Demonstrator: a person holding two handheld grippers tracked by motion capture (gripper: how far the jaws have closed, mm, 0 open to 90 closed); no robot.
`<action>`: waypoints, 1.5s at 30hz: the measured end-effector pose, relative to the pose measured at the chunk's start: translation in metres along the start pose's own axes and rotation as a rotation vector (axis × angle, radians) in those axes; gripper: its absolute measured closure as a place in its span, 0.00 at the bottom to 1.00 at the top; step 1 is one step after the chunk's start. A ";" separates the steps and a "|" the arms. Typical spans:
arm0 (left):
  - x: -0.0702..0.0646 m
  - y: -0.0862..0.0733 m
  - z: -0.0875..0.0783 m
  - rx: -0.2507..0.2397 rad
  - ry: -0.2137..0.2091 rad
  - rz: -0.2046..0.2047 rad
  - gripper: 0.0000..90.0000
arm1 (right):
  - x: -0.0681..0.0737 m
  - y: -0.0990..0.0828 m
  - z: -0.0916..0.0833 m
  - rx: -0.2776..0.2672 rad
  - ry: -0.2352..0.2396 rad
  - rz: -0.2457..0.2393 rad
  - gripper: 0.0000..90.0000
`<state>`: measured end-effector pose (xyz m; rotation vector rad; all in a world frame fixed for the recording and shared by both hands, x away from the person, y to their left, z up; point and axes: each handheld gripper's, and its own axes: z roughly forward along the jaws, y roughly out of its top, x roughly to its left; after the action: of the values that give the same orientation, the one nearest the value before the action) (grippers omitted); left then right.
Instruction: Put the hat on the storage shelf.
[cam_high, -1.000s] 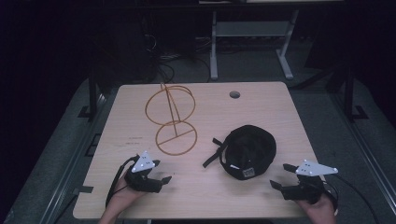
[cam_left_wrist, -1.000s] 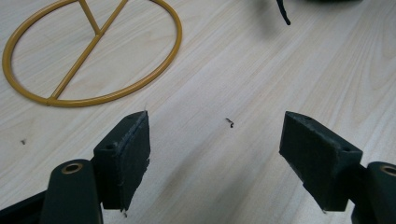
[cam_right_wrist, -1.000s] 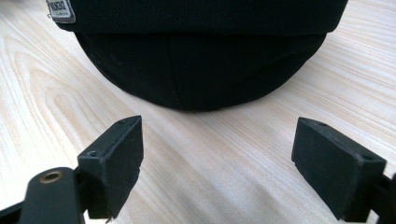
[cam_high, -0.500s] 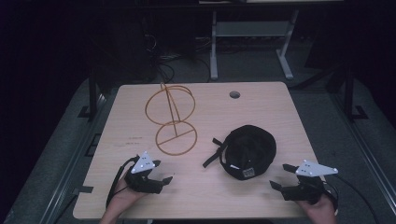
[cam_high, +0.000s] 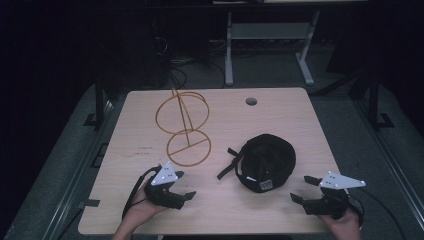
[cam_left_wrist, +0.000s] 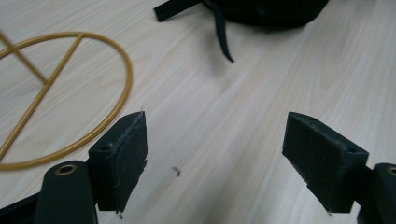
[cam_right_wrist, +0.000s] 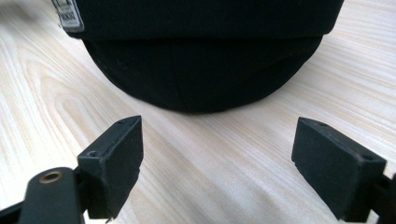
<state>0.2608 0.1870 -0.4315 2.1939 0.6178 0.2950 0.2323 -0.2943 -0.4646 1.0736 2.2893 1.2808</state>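
Right gripper view: bare table (cam_right_wrist: 196, 158) between cap (cam_right_wrist: 205, 51) and spread jaws.

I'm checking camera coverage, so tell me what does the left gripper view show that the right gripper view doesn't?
The left gripper view alone has the gold wire stand's base ring and the cap's loose black strap. The right gripper view alone has the black cap's rounded crown close up, with a small label on its band. Both share the pale wooden table and wide-apart black jaws holding nothing.
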 end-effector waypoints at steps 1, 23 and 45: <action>0.000 0.000 0.000 0.000 0.000 0.000 0.24 | 0.000 0.000 0.000 0.000 0.000 0.000 0.18; -0.022 0.062 0.028 -0.008 -0.124 0.095 0.26 | 0.000 0.000 0.002 0.001 -0.001 0.001 0.18; -0.041 0.110 0.071 0.019 -0.232 0.185 0.26 | -0.003 -0.001 0.001 -0.006 -0.003 0.009 0.18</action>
<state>0.2908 0.0589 -0.3927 2.2653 0.2913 0.1271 0.2340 -0.2962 -0.4664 1.0847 2.2797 1.2876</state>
